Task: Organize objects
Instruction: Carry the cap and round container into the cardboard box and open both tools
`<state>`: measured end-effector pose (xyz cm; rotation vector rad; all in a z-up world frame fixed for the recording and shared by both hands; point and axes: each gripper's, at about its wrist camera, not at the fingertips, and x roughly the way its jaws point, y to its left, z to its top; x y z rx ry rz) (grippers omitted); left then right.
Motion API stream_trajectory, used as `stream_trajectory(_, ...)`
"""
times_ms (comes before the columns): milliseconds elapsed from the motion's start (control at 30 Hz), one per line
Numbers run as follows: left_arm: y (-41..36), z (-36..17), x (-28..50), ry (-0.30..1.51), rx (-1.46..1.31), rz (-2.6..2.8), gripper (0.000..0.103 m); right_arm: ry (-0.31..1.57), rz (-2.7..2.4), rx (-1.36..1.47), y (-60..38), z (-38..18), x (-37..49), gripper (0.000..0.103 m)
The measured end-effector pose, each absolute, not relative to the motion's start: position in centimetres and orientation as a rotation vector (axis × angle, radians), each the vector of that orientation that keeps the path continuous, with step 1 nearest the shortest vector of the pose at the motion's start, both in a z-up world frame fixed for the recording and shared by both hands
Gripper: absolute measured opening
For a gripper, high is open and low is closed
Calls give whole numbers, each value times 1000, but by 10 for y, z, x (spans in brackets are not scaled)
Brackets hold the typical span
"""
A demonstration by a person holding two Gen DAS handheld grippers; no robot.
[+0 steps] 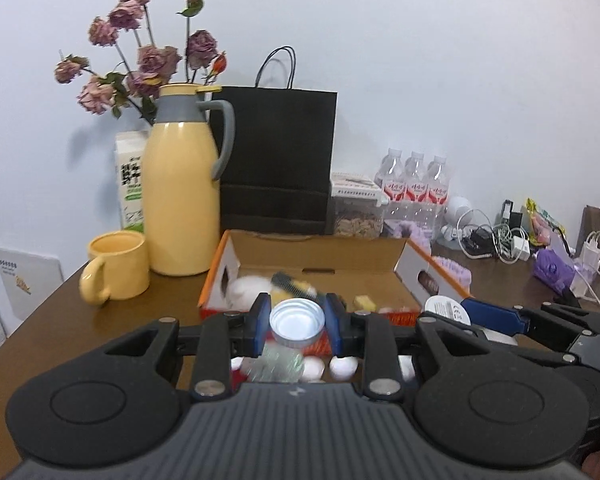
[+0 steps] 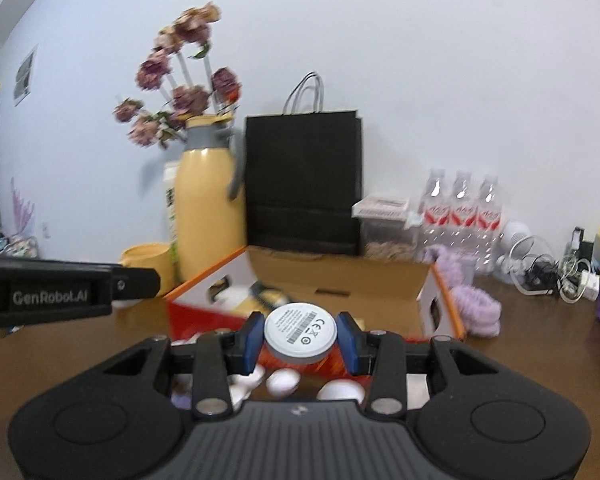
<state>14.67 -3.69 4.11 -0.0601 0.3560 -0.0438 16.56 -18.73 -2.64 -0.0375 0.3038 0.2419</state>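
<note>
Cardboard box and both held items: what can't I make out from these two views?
- Left wrist view: left gripper hides the body below the silver cap; what shows is blurred.
- Right wrist view: label print on the white disc is too small.
- Both views: cardboard box contents are blurred and partly hidden by the jaws.

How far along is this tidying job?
Partly done: a white fluffy thing and a comb already lie in the cardboard box. In hand: the left gripper clamps a silver-lidded jar, the right gripper a white disc. Still out: the purple fuzzy item.
</note>
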Motion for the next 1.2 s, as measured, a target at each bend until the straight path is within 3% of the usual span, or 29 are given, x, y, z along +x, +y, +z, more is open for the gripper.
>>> stream_trajectory(633,-82,23,297,447,-95,5,29,375,134,-77,-230,-31,308,38)
stream_trajectory(1033,-77,5,321,497,-73,38,30,440,140,-98,-229,-40,319,38)
stream_trajectory(1067,-77,6,321,493,-72,44,34,439,140,-97,-229,-39,318,41)
stream_trajectory(1133,-75,8,319,480,-74,54,60,435,136,-98,-229,-38,317,60)
stream_trajectory(1167,-74,9,318,469,-79,68,89,429,133,-98,-229,-37,316,76)
stream_trajectory(1200,-73,11,316,451,-83,86,103,416,130,-96,-229,-35,314,87)
